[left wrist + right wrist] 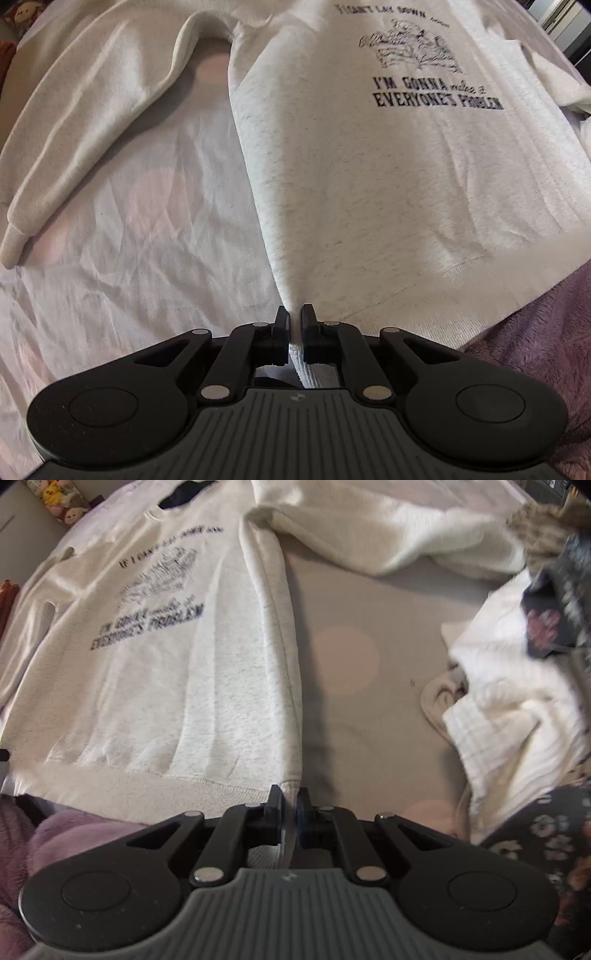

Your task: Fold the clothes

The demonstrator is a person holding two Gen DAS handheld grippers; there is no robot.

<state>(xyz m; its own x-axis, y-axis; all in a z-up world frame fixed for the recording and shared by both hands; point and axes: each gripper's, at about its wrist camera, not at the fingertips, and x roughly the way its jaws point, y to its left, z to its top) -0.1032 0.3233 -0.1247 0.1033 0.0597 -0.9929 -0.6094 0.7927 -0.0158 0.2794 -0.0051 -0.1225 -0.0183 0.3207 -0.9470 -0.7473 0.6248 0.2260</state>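
One pale grey sweatshirt is spread print-up on a bed sheet dotted with pink circles, beside what seems to be a blurred heap of clothes. Its hem corners are clamped between the closed fingers of the left gripper and the right gripper.

The left hand-held gripper sits low in the frame's centre, jaws pinched nearly together on cloth. The right hand-held gripper sits likewise, fingers clamped on fabric.
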